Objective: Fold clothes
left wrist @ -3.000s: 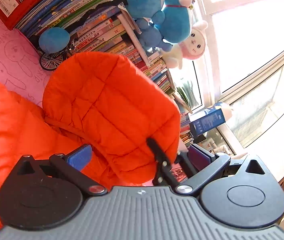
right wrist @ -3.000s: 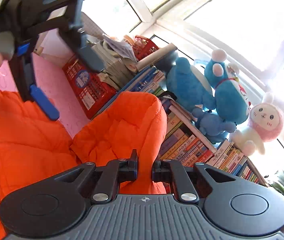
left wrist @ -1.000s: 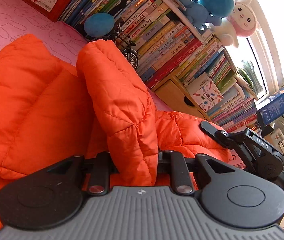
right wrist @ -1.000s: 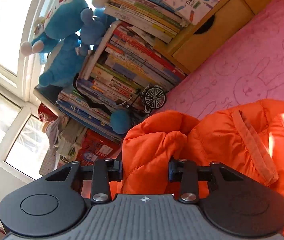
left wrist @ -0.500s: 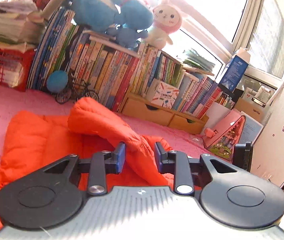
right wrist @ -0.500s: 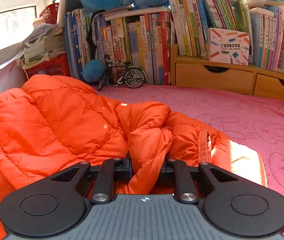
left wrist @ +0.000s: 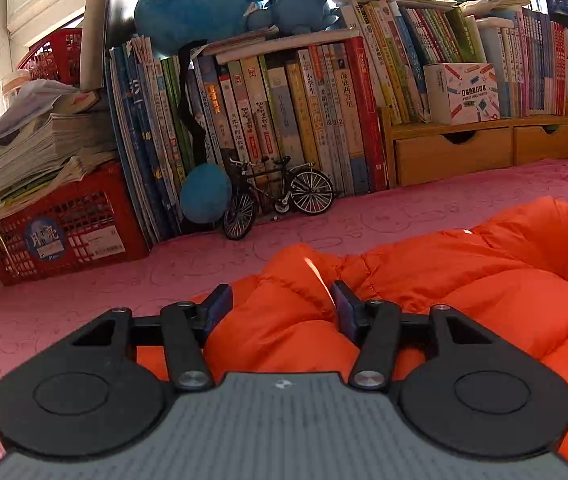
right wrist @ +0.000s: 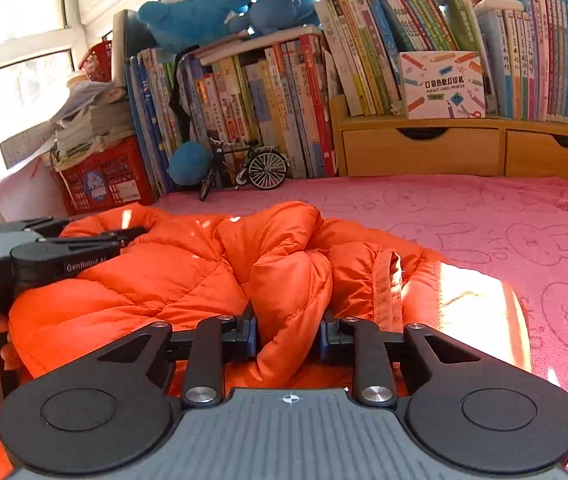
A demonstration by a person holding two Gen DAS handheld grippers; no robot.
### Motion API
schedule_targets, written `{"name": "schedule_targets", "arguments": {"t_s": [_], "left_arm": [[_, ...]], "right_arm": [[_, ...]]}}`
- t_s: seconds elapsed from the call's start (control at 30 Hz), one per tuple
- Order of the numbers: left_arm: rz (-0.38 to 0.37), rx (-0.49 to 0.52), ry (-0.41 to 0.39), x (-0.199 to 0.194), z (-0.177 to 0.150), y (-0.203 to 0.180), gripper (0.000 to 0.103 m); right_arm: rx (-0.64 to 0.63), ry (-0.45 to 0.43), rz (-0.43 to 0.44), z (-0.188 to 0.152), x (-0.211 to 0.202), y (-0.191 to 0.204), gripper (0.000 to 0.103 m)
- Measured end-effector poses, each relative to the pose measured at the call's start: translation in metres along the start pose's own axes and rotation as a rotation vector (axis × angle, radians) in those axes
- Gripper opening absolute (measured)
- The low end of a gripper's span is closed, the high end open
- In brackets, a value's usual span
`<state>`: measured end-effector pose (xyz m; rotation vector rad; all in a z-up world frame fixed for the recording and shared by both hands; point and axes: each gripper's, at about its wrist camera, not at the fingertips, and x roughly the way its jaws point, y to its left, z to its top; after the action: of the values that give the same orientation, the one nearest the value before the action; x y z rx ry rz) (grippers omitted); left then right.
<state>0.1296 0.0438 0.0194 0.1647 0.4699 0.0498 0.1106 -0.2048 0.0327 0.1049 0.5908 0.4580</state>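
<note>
An orange puffer jacket (left wrist: 464, 280) lies bunched on the pink bunny-print mat (left wrist: 83, 300); it also shows in the right wrist view (right wrist: 163, 280). My left gripper (left wrist: 281, 304) is open, its jaws spread wide around a bulge of the jacket's left part. My right gripper (right wrist: 288, 332) is shut on a fold of the jacket near its middle, low over the mat. The left gripper's body shows at the left of the right wrist view (right wrist: 63, 252), resting on the jacket.
A row of books (left wrist: 284, 120) lines the back, with blue plush toys (left wrist: 223, 0) on top. A toy bicycle (left wrist: 279, 196) and a blue ball (left wrist: 203, 192) stand before them. A red crate (left wrist: 63, 228) sits at left, wooden drawers (left wrist: 484, 152) at right.
Both grippers have come down with the jacket onto the mat. The left gripper's jaws have spread apart and let go of the fold. The right gripper still pinches its fold.
</note>
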Motion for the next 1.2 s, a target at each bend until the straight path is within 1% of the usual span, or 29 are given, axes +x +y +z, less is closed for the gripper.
{"name": "schedule_targets", "arguments": {"t_s": [0.07,0.13,0.2,0.23,0.3,0.37,0.5,0.7,0.93,1.03,1.13,1.2], "left_arm": [[-0.004,-0.029,0.005,-0.007,-0.008,0.005,0.057],[0.002,-0.033,0.006,-0.009,-0.009,0.005,0.060],[0.009,-0.030,0.008,-0.008,-0.008,0.003,0.060],[0.012,-0.029,0.009,-0.008,-0.008,0.002,0.060],[0.018,-0.026,0.010,-0.007,-0.007,0.000,0.061],[0.023,-0.025,0.013,-0.005,-0.006,-0.001,0.062],[0.024,-0.030,0.018,-0.004,-0.006,0.000,0.064],[0.023,-0.031,0.024,-0.003,-0.006,0.000,0.064],[0.019,-0.041,0.029,-0.001,-0.008,0.001,0.065],[0.017,-0.046,0.033,0.000,-0.009,0.001,0.066],[0.013,-0.053,0.039,0.001,-0.009,0.002,0.066],[0.010,-0.058,0.043,0.002,-0.009,0.003,0.066]], "right_arm": [[0.000,-0.002,-0.008,0.000,-0.001,-0.001,0.033],[-0.046,0.000,-0.056,0.000,0.000,0.006,0.039],[-0.119,0.014,-0.135,0.001,0.001,0.020,0.048],[-0.161,0.022,-0.179,0.001,0.003,0.028,0.049],[-0.223,0.033,-0.235,0.001,0.004,0.041,0.051],[-0.257,0.035,-0.265,0.001,0.004,0.047,0.053],[-0.301,0.032,-0.308,-0.001,0.001,0.054,0.058],[-0.328,0.041,-0.347,0.001,-0.007,0.056,0.065],[-0.412,0.043,-0.418,0.003,-0.015,0.071,0.070],[-0.440,0.040,-0.435,0.004,-0.019,0.075,0.072],[-0.440,0.021,-0.453,0.010,-0.033,0.079,0.072],[-0.392,-0.042,-0.408,0.021,-0.055,0.082,0.074]]}}
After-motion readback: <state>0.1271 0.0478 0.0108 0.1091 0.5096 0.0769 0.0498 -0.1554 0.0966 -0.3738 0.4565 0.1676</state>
